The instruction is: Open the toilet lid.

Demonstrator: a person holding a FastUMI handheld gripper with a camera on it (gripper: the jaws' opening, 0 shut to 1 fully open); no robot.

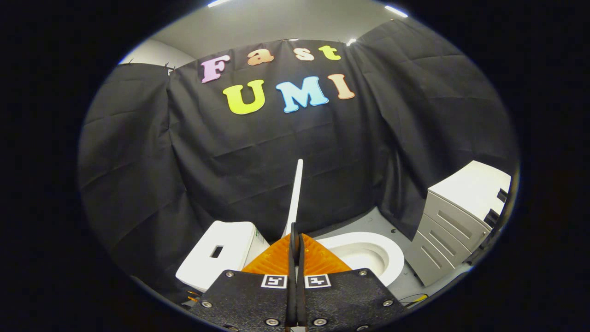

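Currently the tongs point(295, 244) are clenched on the toilet lid point(295, 198): both orange fingers point(272, 263) press its lower edge, which runs in between them. Lid is seen edge-on, a thin white blade rising straight up and ahead from the fingertips, long axis near vertical. Tank point(219, 256) sits just left of it, open bowl point(368, 253) just right and ahead, drawer cabinet point(456, 221) farther right. Judging by that, lid is up near full travel; what's left looks like tipping it left toward the tank, then letting go.
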